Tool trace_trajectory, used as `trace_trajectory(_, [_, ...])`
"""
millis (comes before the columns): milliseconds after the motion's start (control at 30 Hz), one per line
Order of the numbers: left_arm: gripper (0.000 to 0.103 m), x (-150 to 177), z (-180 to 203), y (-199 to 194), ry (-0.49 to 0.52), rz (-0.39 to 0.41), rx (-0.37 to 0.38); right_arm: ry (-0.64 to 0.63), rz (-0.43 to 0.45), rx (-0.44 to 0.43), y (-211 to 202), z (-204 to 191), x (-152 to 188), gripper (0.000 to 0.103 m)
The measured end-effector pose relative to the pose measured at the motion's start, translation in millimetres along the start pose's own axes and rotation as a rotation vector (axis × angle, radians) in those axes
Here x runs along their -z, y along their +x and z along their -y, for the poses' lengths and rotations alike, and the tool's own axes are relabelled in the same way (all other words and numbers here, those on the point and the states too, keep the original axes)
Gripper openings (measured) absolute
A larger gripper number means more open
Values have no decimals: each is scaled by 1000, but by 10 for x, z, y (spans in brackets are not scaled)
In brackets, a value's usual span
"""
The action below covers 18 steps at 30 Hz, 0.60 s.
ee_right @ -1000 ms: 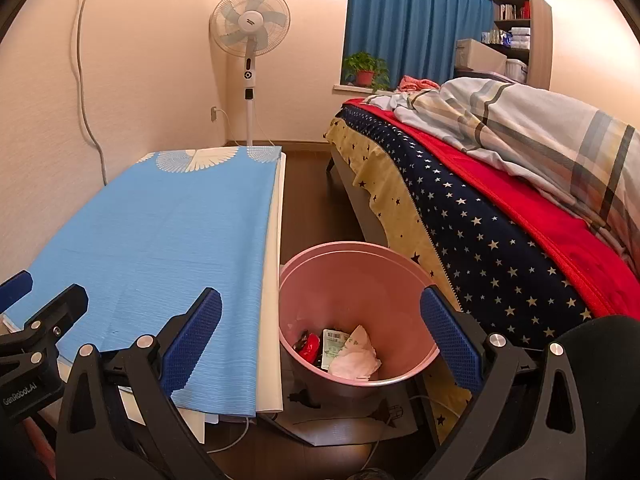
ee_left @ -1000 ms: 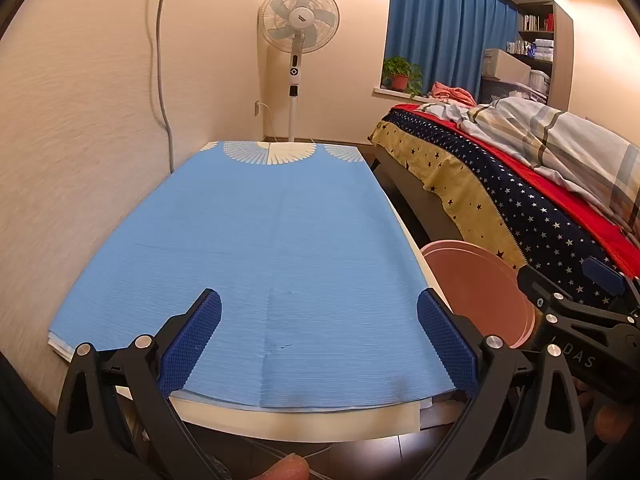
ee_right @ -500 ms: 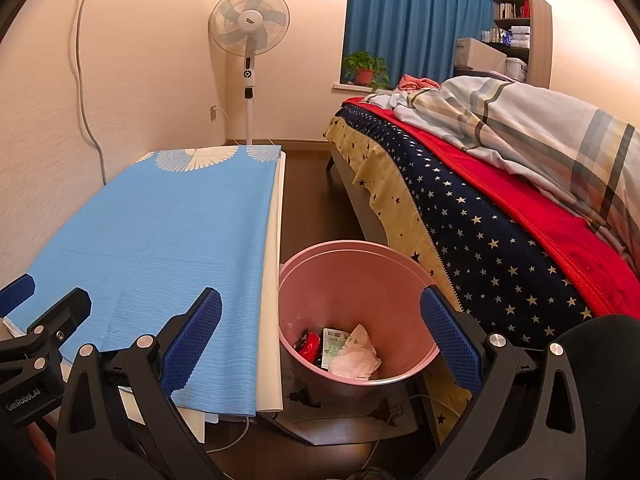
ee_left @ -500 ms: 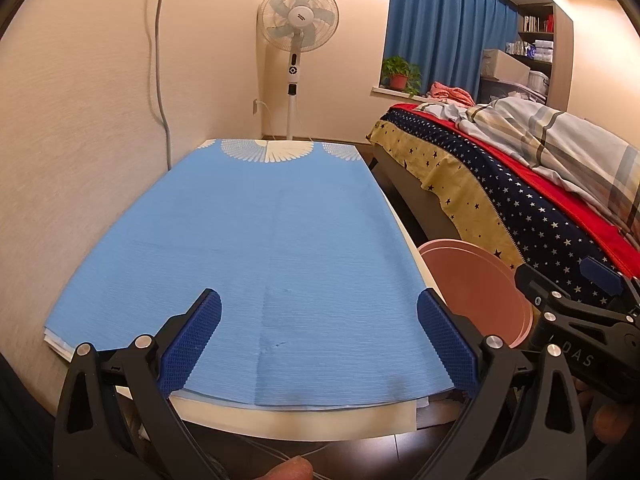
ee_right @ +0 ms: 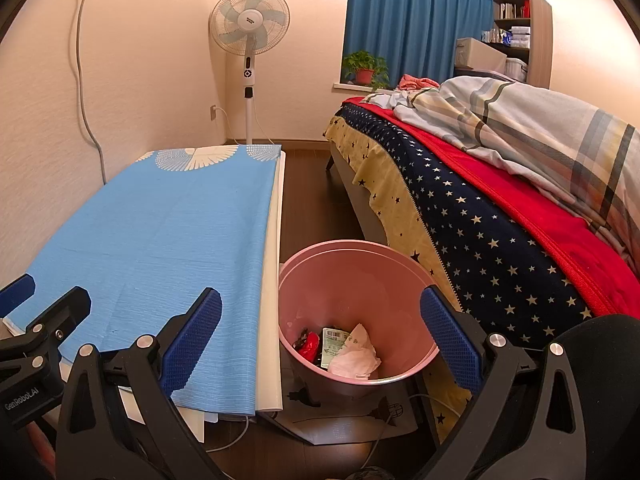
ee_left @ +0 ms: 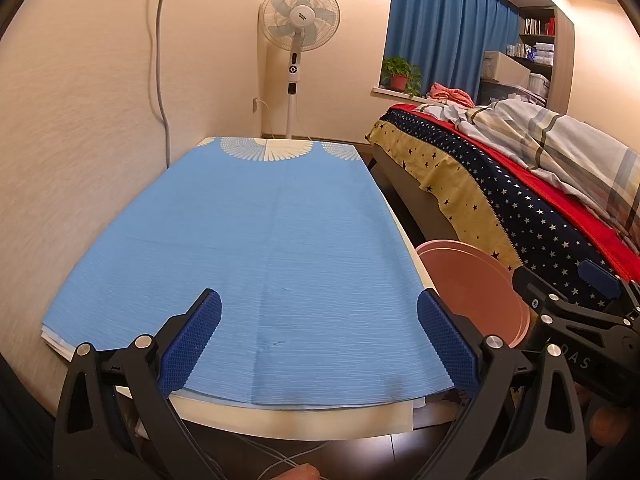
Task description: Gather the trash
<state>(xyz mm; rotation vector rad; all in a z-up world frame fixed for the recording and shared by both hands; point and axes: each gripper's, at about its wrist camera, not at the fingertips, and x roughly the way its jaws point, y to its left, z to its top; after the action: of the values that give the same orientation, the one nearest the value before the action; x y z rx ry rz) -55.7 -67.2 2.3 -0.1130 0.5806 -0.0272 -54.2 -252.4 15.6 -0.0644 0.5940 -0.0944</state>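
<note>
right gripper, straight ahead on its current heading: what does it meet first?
Probably the pink bin: the open right gripper points at its mouth, so the far inner wall or the trash inside comes first. Depth is unclear.

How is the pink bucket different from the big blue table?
The pink bin is round and deep; the table is long and flat. The bin stands down on the floor, while the table top sits higher beside it. The bin holds crumpled paper and wrappers; nothing lies on the table's blue cloth.
</note>
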Motion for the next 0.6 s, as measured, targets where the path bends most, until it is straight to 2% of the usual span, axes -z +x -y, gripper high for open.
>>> trace_trajectory(600, [95, 8, 6, 23, -6, -12, -4, -1, -1, -1, 0, -3, -2, 98])
